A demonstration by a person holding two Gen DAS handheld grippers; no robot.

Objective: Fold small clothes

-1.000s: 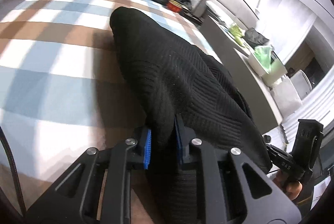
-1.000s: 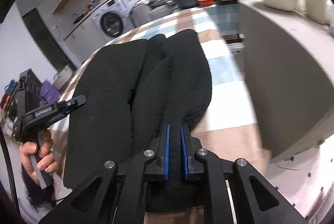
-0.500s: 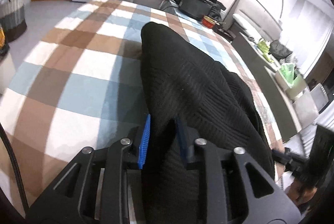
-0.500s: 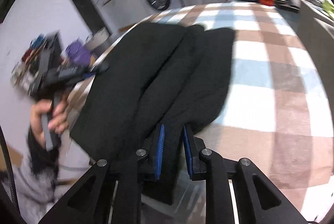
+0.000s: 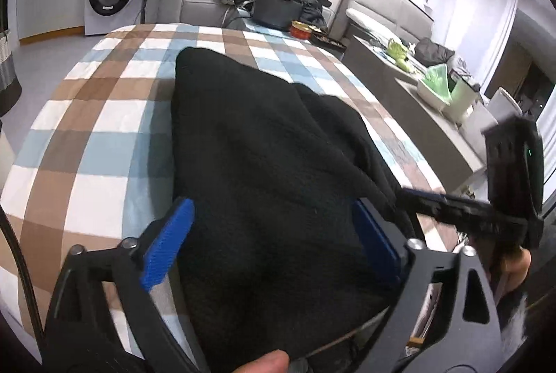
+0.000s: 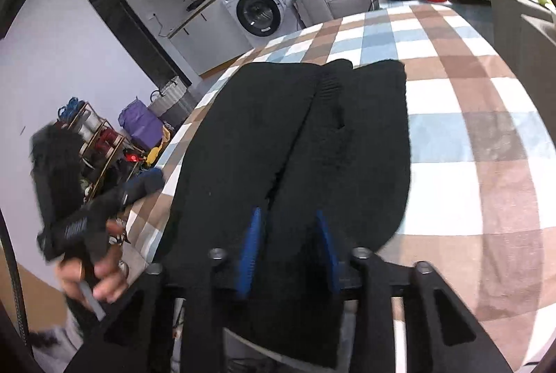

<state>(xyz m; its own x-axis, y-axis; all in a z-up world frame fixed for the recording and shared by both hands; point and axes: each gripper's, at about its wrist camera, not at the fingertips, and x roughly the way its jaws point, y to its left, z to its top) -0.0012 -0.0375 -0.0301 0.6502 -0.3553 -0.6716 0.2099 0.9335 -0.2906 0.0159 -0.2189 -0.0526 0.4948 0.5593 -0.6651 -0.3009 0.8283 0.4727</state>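
Left wrist view shows our left gripper (image 5: 274, 244) spread wide, its jaws just opened, the black knit (image 5: 264, 143) lying loose between them on the checked cloth (image 5: 87, 116). Our right gripper (image 6: 288, 248) has been opening too, half wide, so the fold can settle.

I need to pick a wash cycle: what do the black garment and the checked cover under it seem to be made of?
The black garment looks like a thick, matte knit, wool or acrylic; ribbed rows show in its surface. The checked cover looks like a thin, smooth, flat-woven fabric, probably cotton or a blend, without sheen.
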